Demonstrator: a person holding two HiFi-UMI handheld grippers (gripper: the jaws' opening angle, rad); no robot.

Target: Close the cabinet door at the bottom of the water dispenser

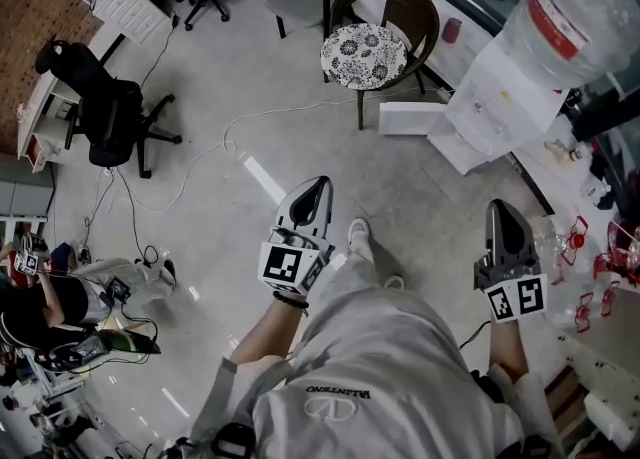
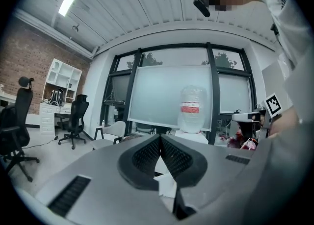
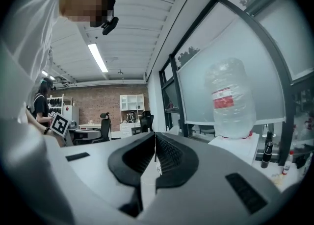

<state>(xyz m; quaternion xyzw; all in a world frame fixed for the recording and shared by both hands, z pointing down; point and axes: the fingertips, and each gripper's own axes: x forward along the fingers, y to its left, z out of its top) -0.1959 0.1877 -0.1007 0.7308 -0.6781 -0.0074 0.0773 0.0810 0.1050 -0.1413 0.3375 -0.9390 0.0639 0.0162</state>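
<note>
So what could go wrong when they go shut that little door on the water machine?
A thin cable lies across the floor on the way; feet might catch it. The chair with the patterned cushion stands close to the open cabinet door, so it could get bumped. A hard shove might rock the big water bottle on the water dispenser.

The person is wearing a pale lettered shirt (image 1: 400, 367) and a black wristband (image 1: 291, 300). The grey left gripper (image 1: 318, 187) and right gripper (image 1: 498, 209) are carrying black-and-white marker cubes (image 1: 285, 267).
</note>
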